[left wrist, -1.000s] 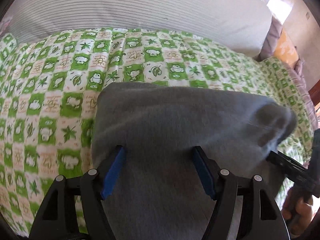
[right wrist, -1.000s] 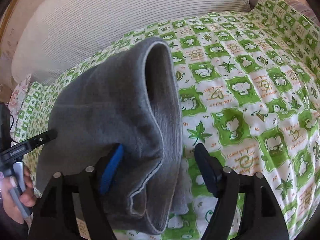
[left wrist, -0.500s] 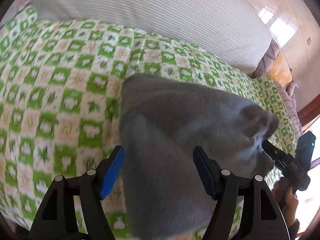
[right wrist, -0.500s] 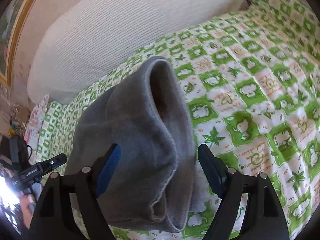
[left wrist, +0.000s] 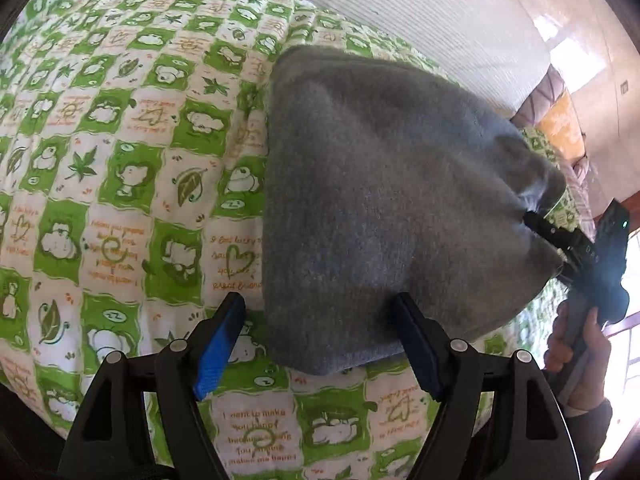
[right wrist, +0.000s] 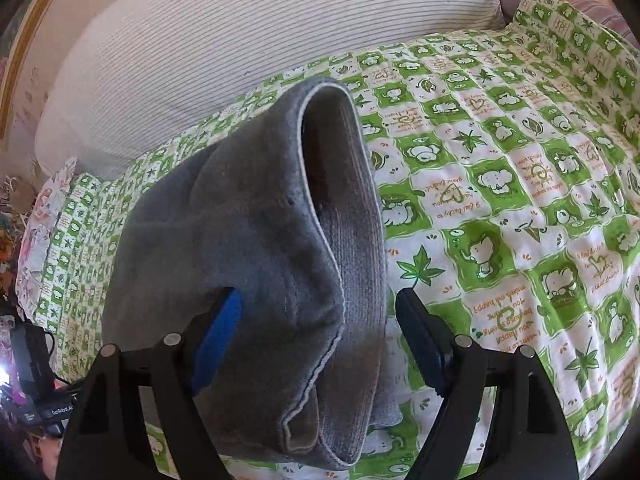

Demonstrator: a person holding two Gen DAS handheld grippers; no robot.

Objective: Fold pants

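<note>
The grey pants [left wrist: 384, 208] lie folded in a thick bundle on the green-and-white checked bedspread [left wrist: 120, 168]. My left gripper [left wrist: 320, 344] is open, its jaws wide apart at the bundle's near edge, the right finger touching the cloth. In the right wrist view the pants [right wrist: 248, 240] show their open ribbed waistband [right wrist: 344, 184]. My right gripper [right wrist: 320, 340] is open, straddling the bundle's near end; its left finger is against the cloth. The right gripper also shows in the left wrist view [left wrist: 560, 240], at the bundle's far right corner.
A large striped white pillow [right wrist: 248, 40] lies along the back of the bed. Orange and purple cushions [left wrist: 560, 128] sit at the far right. The left gripper's body [right wrist: 40, 392] and clutter show beyond the bed's left edge.
The left gripper has backed off and shifted left, so the bundle now sits to its right instead of covering its fingers. The right gripper has stayed open around the waistband end.
</note>
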